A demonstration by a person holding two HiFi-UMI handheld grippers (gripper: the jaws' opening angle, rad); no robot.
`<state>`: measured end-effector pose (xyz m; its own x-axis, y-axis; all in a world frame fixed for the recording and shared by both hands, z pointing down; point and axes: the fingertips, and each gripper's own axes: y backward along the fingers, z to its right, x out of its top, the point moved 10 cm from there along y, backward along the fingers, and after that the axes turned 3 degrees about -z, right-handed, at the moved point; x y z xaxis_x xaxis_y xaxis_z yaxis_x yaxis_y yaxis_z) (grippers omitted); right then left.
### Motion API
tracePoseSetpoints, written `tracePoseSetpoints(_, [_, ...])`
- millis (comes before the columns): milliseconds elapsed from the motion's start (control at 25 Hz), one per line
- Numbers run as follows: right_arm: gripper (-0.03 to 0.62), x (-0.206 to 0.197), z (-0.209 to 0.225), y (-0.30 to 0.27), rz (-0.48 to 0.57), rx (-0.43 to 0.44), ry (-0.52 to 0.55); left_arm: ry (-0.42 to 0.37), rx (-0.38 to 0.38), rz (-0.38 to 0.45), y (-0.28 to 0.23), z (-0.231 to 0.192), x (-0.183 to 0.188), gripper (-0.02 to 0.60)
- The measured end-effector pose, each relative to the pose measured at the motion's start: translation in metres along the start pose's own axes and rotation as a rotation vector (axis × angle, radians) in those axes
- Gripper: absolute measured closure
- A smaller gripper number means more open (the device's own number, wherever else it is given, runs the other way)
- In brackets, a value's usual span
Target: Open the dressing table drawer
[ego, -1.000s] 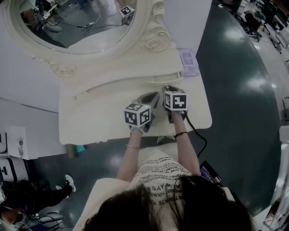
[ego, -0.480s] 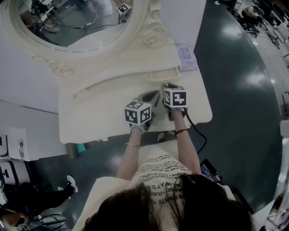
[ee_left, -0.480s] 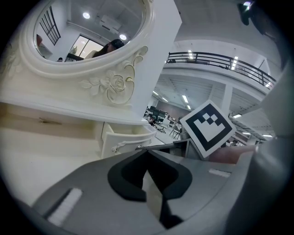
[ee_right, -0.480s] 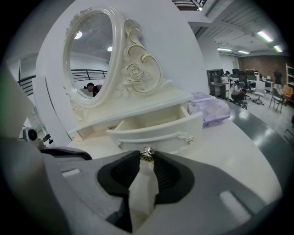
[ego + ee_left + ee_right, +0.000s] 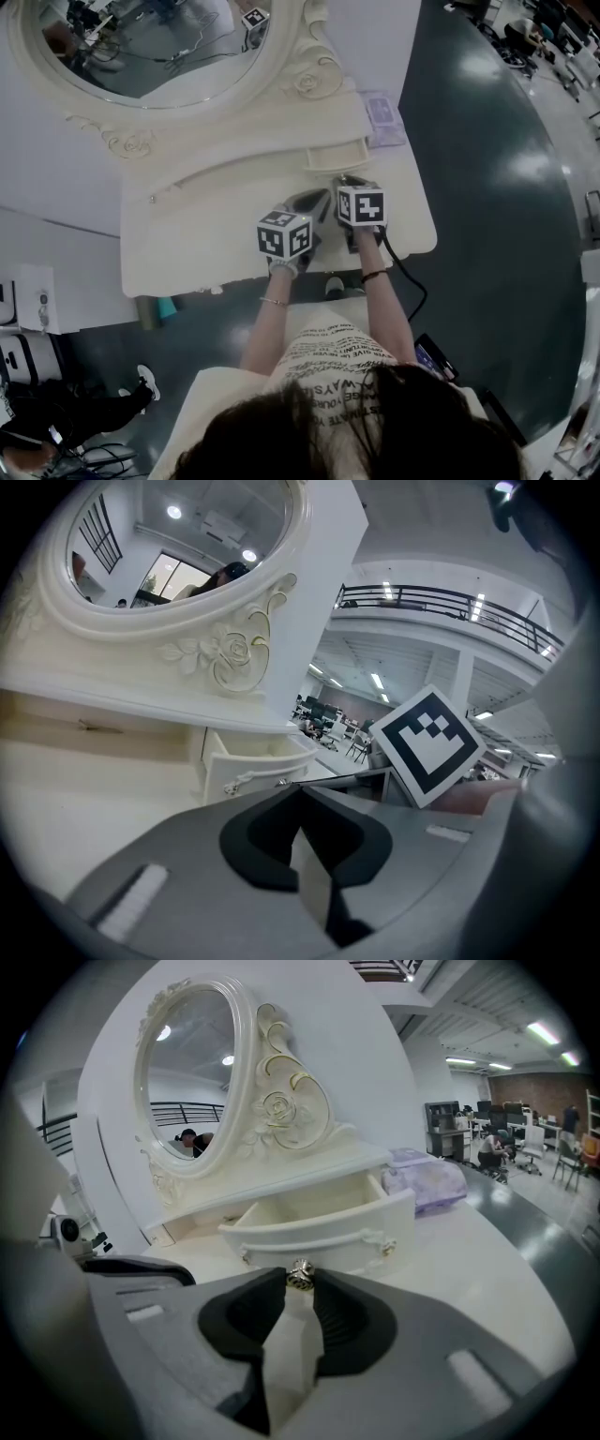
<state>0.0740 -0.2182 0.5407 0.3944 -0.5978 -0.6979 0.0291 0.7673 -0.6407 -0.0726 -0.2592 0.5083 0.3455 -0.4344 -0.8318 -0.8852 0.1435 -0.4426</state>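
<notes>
While right gripper jaws clamp its knob, the cream drawer stands open; left gripper jaws together.

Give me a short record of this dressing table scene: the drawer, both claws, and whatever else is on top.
drawer: pulled partly out
knob: metal, at the drawer's front, between the right claw's pads
right claw: closed on the knob
left claw: shut, holds nothing, short of the drawer
lilac box: on the table top, right of the drawer
mirror: oval, carved frame, above the drawer
</notes>
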Motion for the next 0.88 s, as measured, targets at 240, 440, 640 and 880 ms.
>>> tracePoseSetpoints(240, [0.493, -0.001, 0.002, 0.004, -0.016, 0.009, 0.009, 0.012, 0.013, 0.004, 0.001, 0.011, -0.001, 0.583])
tracePoseSetpoints(440, [0.493, -0.003, 0.002, 0.008, -0.017, 0.017, 0.01, 0.023, 0.028, 0.011, 0.006, 0.016, -0.004, 0.582])
tracePoseSetpoints(640, [0.493, -0.004, 0.0, 0.007, -0.013, 0.021, 0.012, 0.03, 0.044, 0.015, 0.012, 0.015, -0.007, 0.582])
tracePoseSetpoints(880, [0.493, -0.006, 0.002, 0.008, 0.002, 0.03, 0.007, 0.031, 0.054, 0.017, 0.015, 0.017, -0.008, 0.581])
